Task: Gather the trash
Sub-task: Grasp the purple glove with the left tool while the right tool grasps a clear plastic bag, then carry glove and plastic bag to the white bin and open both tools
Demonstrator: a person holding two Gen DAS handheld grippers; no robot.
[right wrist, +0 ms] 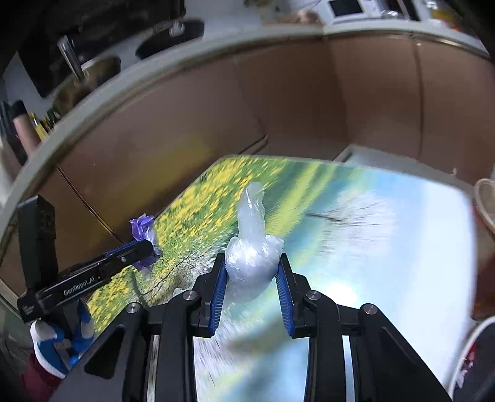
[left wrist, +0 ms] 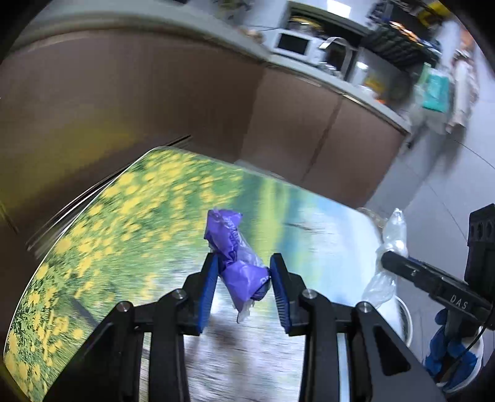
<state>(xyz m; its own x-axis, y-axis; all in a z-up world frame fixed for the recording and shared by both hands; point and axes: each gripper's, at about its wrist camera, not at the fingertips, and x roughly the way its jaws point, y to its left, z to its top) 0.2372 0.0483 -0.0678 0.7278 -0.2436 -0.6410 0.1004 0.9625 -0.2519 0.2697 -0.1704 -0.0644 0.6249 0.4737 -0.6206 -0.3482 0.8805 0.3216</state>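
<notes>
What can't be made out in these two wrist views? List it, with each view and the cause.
- Print on the purple wrapper, left wrist view: crumpled, smeared by motion blur.
- Contents of the clear plastic bag, right wrist view: cloudy film hides them.
- Countertop items, left wrist view: small, blurred.
- White round container, left wrist view: cut off behind the right gripper.

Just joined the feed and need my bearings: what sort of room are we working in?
Most likely a home kitchen. A white microwave sits on a counter above brown cabinet fronts, and the right wrist view shows a sink with a tap. The trash is being lifted over a table with a flower-print top.
</notes>
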